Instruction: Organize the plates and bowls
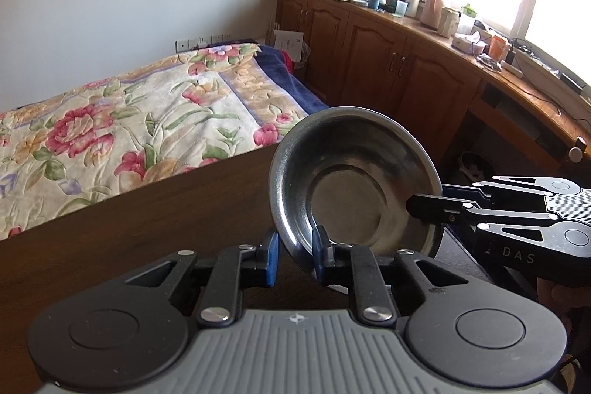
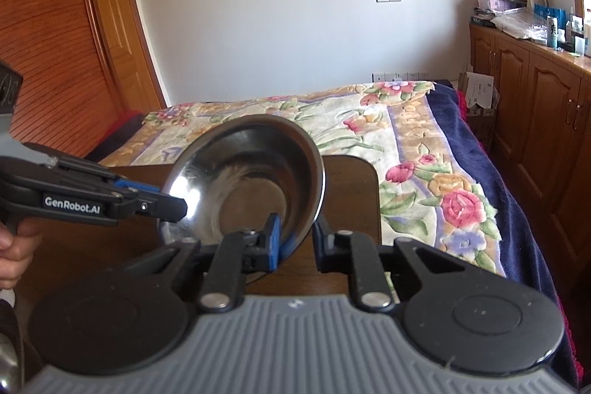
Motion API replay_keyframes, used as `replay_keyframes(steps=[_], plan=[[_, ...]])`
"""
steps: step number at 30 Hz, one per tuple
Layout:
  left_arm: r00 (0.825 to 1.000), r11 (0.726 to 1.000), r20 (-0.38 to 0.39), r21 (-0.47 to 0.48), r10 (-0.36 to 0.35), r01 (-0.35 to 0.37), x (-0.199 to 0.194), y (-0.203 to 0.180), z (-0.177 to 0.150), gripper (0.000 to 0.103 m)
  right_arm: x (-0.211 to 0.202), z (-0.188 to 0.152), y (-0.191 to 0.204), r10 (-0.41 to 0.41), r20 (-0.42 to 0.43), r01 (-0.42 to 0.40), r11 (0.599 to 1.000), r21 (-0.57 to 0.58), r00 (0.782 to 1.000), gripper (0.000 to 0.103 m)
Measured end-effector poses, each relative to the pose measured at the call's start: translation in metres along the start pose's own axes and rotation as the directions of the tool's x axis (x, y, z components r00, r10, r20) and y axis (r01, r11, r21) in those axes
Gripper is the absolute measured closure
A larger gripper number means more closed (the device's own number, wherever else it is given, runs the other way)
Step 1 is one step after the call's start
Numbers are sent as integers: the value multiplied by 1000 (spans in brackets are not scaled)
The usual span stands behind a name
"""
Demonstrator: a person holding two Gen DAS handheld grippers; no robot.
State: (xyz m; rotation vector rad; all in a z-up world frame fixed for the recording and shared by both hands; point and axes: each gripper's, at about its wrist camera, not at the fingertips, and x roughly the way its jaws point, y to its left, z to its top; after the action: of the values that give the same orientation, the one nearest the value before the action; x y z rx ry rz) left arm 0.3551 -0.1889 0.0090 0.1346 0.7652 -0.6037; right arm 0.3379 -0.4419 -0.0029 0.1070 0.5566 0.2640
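A steel bowl (image 1: 347, 172) is held tilted over the right end of a dark wooden table (image 1: 166, 216), with its opening toward both cameras. My left gripper (image 1: 295, 252) straddles the lower left rim, one blue pad outside the wall and one finger inside, shut on it. From the right, my right gripper (image 1: 428, 198) reaches in and clamps the opposite rim, with one finger inside and the other behind the wall. In the right wrist view the bowl (image 2: 251, 165) sits between my right gripper (image 2: 295, 239) and my left gripper (image 2: 173, 202).
A bed with a flowered cover (image 1: 129, 120) lies just beyond the table (image 2: 354, 194). Wooden cabinets (image 1: 388, 61) with a cluttered top run under the window at the right. A wooden wardrobe (image 2: 55, 24) stands at the left. A person's hand (image 2: 14, 246) grips the left handle.
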Motion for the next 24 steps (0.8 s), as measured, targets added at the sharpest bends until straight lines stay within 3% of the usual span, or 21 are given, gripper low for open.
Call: replay_keyframes(steps=[24], plan=[[995,999,103,39,12,-16,-78,-9,-11,83,-46,13,35,-11,69,16,998,-69,998,83]])
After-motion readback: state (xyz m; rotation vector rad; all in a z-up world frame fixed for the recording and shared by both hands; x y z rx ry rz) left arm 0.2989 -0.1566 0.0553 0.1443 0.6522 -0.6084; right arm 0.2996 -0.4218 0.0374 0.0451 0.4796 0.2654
